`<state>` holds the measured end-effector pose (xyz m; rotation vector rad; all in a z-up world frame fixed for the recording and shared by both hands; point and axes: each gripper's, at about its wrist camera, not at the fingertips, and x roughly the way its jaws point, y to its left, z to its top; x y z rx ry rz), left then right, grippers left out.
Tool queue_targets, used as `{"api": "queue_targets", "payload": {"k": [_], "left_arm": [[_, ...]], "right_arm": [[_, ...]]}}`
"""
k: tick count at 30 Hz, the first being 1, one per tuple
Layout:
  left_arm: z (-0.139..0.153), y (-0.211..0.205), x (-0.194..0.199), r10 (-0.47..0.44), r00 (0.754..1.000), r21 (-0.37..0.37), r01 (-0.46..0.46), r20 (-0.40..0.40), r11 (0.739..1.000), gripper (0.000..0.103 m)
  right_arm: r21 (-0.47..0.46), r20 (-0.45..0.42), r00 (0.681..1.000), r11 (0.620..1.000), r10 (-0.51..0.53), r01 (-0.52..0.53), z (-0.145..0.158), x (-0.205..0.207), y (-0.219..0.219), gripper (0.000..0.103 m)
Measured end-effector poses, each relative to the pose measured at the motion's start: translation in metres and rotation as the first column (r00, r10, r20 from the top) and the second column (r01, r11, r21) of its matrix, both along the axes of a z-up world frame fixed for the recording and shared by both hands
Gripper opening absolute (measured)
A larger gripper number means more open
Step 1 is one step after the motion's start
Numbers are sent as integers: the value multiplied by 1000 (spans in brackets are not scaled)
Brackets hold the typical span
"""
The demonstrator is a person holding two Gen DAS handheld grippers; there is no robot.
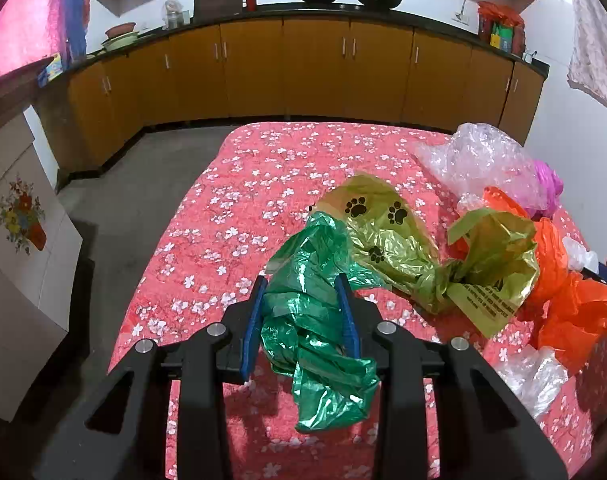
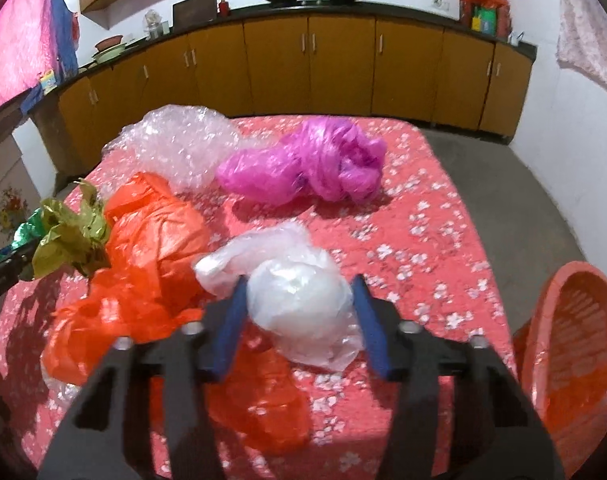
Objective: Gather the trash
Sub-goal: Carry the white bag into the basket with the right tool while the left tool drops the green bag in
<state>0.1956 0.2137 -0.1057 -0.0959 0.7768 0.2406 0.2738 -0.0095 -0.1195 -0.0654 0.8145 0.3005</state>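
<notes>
My left gripper (image 1: pixel 302 284) is shut on a crumpled green plastic bag (image 1: pixel 315 320) that hangs between its blue pads above the red flowered tablecloth (image 1: pixel 231 216). An olive bag with paw prints (image 1: pixel 387 232) lies just right of it. My right gripper (image 2: pixel 301 284) has a white plastic bag (image 2: pixel 299 304) between its pads; I cannot tell whether the pads press on it. An orange bag (image 2: pixel 151 248) lies to its left, a pink bag (image 2: pixel 303 164) and clear bubble wrap (image 2: pixel 175 140) farther back. An orange basket (image 2: pixel 575 344) stands at the right.
Orange bags (image 1: pixel 563 292) and clear plastic (image 1: pixel 531 376) lie at the table's right side in the left wrist view. Wooden kitchen cabinets (image 1: pixel 315 64) run along the back wall. A white cabinet with a flower print (image 1: pixel 19 240) stands left of the table.
</notes>
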Motion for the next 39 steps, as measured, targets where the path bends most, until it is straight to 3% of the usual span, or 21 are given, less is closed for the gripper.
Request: {"api": "queue_targets", "payload": {"k": [2, 5, 14, 21, 30, 39], "left_arm": [[1, -1, -1, -1, 1000, -1, 1, 4, 1000, 35], [4, -2, -3, -3, 1000, 4, 3, 10, 1000, 35], [19, -16, -11, -21, 999, 17, 20, 46, 1000, 35], [47, -47, -23, -78, 991, 12, 78, 110, 997, 35], [82, -121, -36, -245, 951, -10, 252, 189, 968, 35], [91, -200, -36, -389, 894, -31, 405, 220, 914, 35]], "right_arm": [[10, -4, 1000, 1000, -1, 1, 0, -1, -2, 38], [8, 14, 1000, 1000, -10, 10, 2, -5, -6, 35], [35, 78, 995, 998, -63, 61, 22, -18, -29, 34], [58, 122, 984, 991, -128, 121, 41, -36, -62, 34], [104, 191, 947, 964, -259, 243, 73, -74, -130, 34], [109, 266, 888, 927, -376, 360, 96, -112, -198, 34]]}}
